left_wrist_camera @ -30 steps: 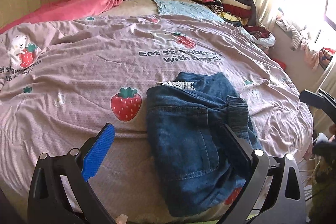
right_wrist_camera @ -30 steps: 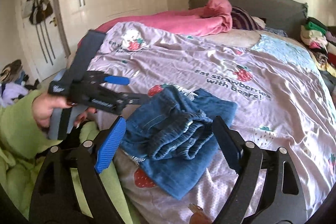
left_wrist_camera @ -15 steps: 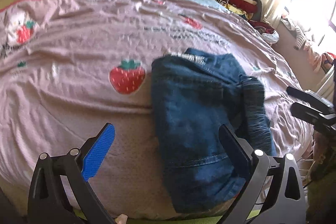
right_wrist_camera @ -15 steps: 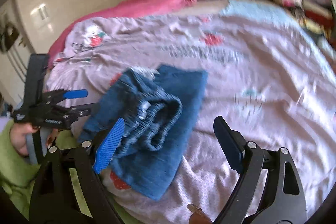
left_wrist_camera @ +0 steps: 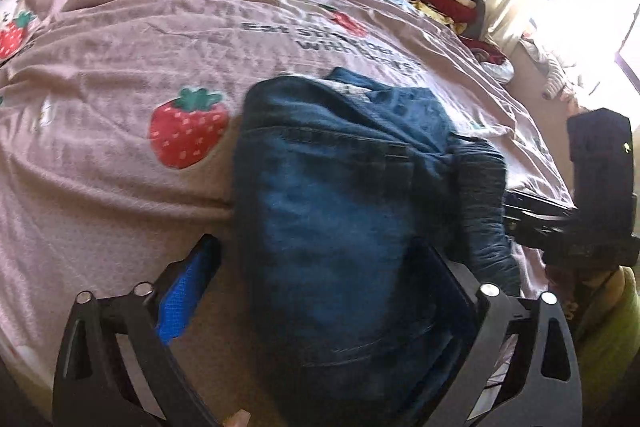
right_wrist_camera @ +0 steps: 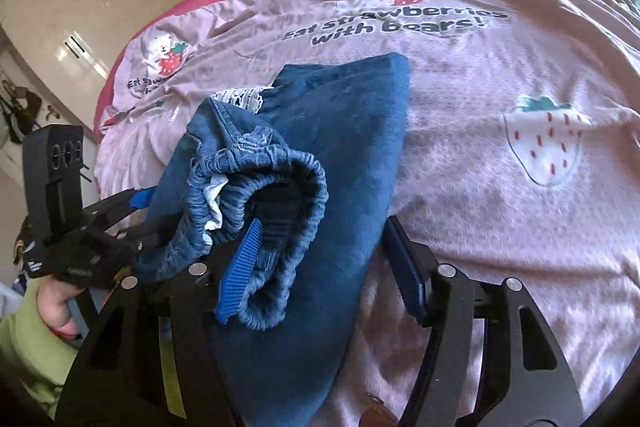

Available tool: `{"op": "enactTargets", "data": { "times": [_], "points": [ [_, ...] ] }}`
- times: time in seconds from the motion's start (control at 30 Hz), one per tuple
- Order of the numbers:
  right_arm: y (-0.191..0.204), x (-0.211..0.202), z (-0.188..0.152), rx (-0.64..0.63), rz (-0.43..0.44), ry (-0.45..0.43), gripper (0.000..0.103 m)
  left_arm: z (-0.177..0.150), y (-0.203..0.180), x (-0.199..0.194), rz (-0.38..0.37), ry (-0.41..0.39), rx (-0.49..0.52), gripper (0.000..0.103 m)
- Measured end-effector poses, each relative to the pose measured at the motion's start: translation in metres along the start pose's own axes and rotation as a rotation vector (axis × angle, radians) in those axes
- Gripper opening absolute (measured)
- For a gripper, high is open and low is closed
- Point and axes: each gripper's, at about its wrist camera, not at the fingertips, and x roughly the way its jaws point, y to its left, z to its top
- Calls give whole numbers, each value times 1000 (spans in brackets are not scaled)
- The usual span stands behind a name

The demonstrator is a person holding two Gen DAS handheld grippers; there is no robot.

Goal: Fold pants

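Closing around the jeans (right_wrist_camera: pixel 344 131), both grippers now sit lower.

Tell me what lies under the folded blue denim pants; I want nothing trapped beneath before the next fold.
Around the folded blue denim pants only the pink strawberry-print bedcover shows, and a white lace trim peeks out at their far edge. Whatever lies directly beneath them is covered.

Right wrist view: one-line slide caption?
Right tool straddles the elastic waistband of folded blue jeans on a strawberry-print bedspread, jaws closing but not yet gripping; left tool alongside.
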Motion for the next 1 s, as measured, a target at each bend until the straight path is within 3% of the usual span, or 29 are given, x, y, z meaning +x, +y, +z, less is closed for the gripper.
{"op": "enactTargets", "data": {
  "times": [0.03, 0.13, 0.27, 0.6, 1.0],
  "points": [
    [1, 1, 1, -11, -2, -4, 52, 1, -3, 1, -7, -2, 8, 76],
    [10, -1, 2, -53, 15, -13, 25, 3, -13, 1, -13, -16, 31, 60],
    [29, -14, 5, -123, -21, -60, 16, 8, -21, -11, -7, -44, 64, 48],
    [54, -28, 48, -228, -27, -160, 16, 41, -18, -39, 5, -137, 62, 48],
    [61, -2, 87, -275, -46, -169, 16, 76, 3, -31, 60, -161, 43, 48]
  ]
}}
